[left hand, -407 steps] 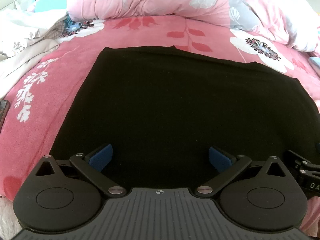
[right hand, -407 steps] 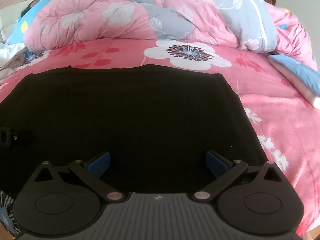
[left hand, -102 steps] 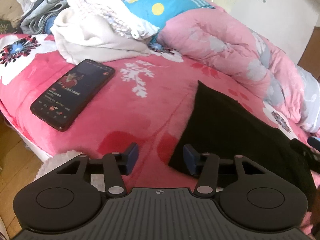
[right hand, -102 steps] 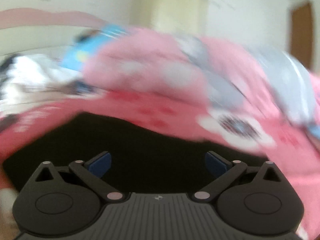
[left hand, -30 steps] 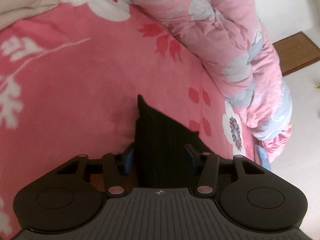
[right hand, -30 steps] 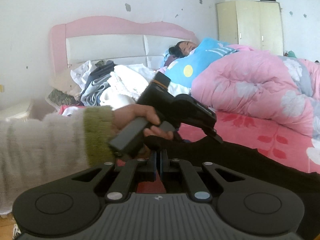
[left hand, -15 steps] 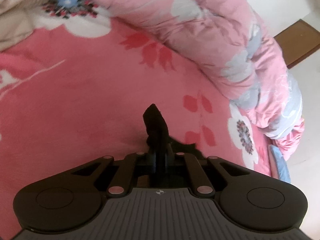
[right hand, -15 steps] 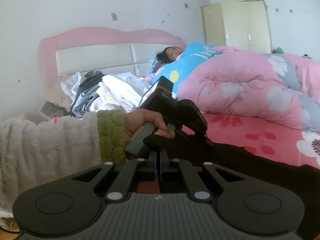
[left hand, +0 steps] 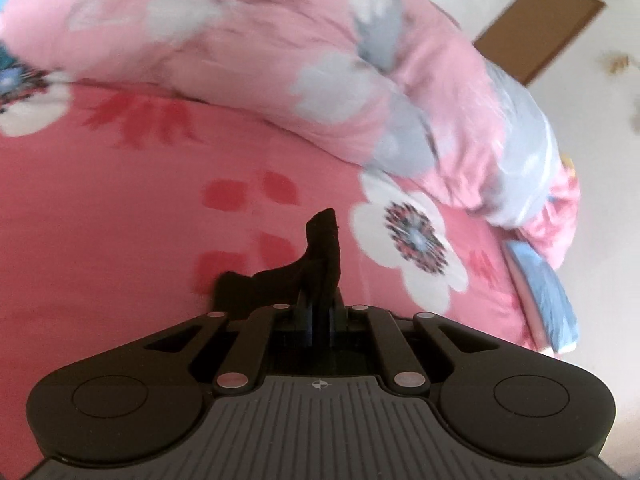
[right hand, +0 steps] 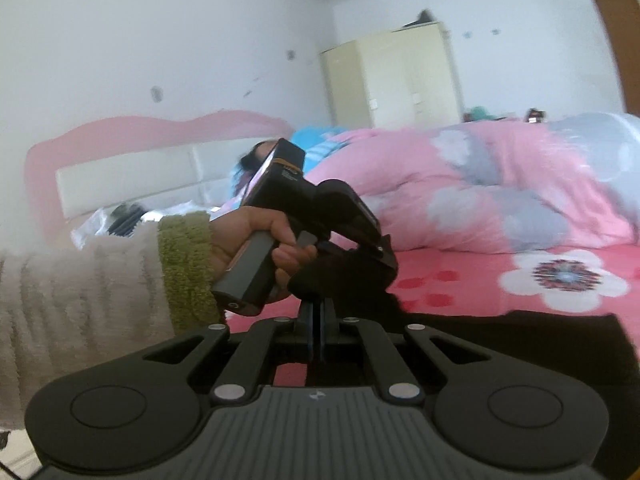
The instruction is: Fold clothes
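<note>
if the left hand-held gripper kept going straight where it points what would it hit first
Probably the pink bedsheet, near its white flower print. The left hand-held gripper, shut on the black garment, points down at it; depth is unclear.

White walls (right hand: pixel 160 40); cream wardrobe (right hand: pixel 400 80)

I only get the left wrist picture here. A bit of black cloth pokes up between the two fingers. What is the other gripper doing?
Observer: The right gripper is shut on the black garment too.
Visitor: Does anyone hold the gripper I look through?
Observer: Yes, a hand in a fuzzy white sleeve with a green cuff grips its handle.
Visitor: Is the whole cloth lifted?
Observer: No, much of it lies on the pink bedspread.
</note>
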